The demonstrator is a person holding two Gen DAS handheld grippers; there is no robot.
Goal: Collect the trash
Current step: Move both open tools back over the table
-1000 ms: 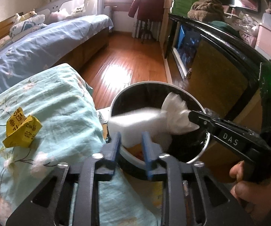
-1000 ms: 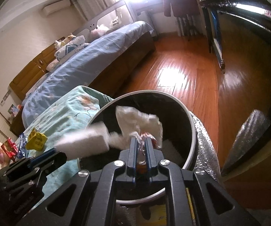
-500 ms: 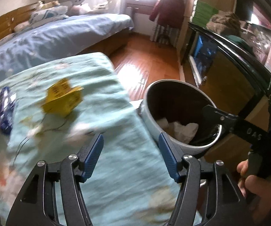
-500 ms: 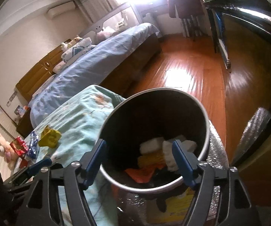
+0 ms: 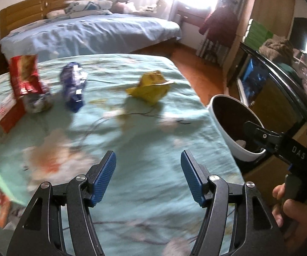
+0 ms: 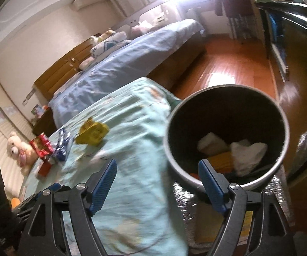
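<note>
Both grippers, left (image 5: 148, 176) and right (image 6: 157, 182), stood apart and empty, and the yellow wrapper (image 5: 150, 89) lay on the cloth (image 5: 153, 149) straight ahead of the left one, the nearer, with the bin (image 6: 228, 183) off to its right.

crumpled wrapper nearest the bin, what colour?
Yellow wrapper, with faint dark print; clearest in the left wrist view.
</note>
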